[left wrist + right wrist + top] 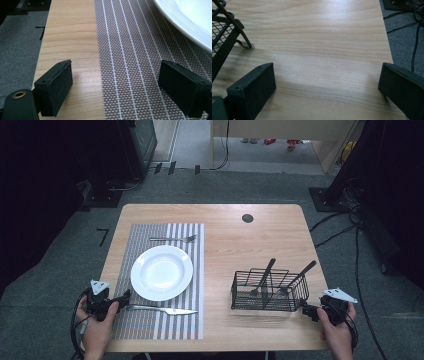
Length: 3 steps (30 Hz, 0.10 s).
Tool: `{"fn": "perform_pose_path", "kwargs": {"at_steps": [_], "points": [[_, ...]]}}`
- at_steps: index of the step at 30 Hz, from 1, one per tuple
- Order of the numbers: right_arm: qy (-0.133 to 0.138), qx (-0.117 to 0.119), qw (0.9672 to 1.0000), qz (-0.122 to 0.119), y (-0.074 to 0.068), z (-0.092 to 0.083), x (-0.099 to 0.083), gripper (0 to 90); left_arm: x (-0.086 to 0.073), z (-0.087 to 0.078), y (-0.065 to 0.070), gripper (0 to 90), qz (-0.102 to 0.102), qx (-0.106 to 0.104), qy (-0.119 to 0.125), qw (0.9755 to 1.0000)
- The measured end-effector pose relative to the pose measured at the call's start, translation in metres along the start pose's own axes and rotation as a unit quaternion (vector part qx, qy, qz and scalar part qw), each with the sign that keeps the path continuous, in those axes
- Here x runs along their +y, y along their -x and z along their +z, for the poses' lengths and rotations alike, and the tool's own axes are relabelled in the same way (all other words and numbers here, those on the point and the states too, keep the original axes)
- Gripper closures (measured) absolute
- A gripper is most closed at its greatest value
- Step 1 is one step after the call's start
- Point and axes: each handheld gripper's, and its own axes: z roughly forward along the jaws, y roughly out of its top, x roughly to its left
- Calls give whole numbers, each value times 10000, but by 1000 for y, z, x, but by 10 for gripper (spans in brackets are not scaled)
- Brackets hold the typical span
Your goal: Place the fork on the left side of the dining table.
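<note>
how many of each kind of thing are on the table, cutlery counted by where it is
plate: 1
placemat: 1
wire basket: 1
cutlery on the placemat: 2, fork and knife
cutlery in the basket: 2, and
total: 7

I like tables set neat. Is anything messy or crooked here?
Nothing spilled or broken. The fork and knife lie crosswise above and below the plate, not beside it. The rest of the cutlery stands in the wire basket.
</note>
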Motion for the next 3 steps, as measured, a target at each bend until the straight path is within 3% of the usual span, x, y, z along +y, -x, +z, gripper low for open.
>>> {"fn": "perform_pose_path", "kwargs": {"at_steps": [3], "points": [[0, 0, 10000, -2, 0, 0, 0, 10, 0, 0, 0, 127, 0, 0, 0, 10000]]}}
